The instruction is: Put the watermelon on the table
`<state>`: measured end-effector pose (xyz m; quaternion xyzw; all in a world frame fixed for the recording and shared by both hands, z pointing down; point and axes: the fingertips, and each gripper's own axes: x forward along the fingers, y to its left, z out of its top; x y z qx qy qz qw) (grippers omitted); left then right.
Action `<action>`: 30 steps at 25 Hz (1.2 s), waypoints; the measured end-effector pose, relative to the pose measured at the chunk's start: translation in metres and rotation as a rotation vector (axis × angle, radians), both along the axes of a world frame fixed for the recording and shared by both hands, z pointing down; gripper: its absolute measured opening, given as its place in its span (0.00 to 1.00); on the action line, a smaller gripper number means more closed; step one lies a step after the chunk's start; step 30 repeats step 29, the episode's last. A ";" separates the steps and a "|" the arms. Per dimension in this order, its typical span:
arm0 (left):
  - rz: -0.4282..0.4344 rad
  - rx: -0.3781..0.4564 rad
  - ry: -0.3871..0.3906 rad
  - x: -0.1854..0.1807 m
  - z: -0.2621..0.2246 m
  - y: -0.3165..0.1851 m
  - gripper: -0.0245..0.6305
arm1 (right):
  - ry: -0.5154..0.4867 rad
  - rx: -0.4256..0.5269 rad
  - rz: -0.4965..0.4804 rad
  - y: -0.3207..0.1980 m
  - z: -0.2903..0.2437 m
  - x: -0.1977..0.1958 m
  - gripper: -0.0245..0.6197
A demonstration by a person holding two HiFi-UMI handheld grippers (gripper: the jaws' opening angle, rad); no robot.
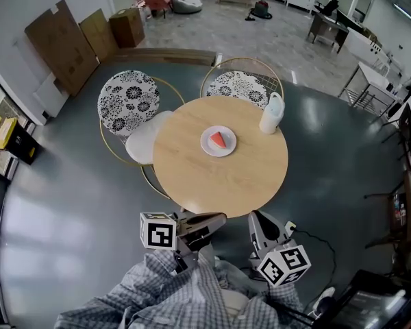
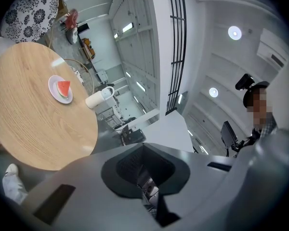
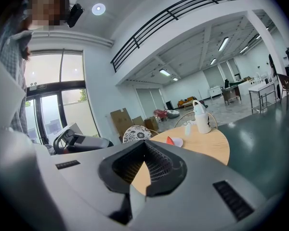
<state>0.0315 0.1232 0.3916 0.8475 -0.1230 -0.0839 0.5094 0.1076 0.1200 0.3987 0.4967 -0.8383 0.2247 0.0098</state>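
Observation:
A red watermelon slice (image 1: 220,140) lies on a small white plate (image 1: 209,146) in the middle of the round wooden table (image 1: 219,184). In the left gripper view the slice (image 2: 63,87) is far off at the upper left; in the right gripper view it (image 3: 169,140) shows small just beyond the jaws. My left gripper (image 1: 222,216) and right gripper (image 1: 255,214) are held close to the person's body at the table's near edge, well short of the plate. Both are shut with nothing in them, their tips (image 2: 143,146) (image 3: 144,142) meeting.
A white jug (image 1: 272,113) stands on the table's far right side. Two chairs with black-and-white patterned seats (image 1: 128,98) (image 1: 240,86) stand behind the table, and a white seat (image 1: 145,141) is tucked at its left. Cardboard boxes (image 1: 61,43) lean on the far wall.

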 end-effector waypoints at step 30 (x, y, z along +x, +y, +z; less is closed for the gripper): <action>0.000 -0.034 0.022 0.000 0.006 0.008 0.05 | 0.004 -0.009 -0.022 0.011 0.004 -0.007 0.05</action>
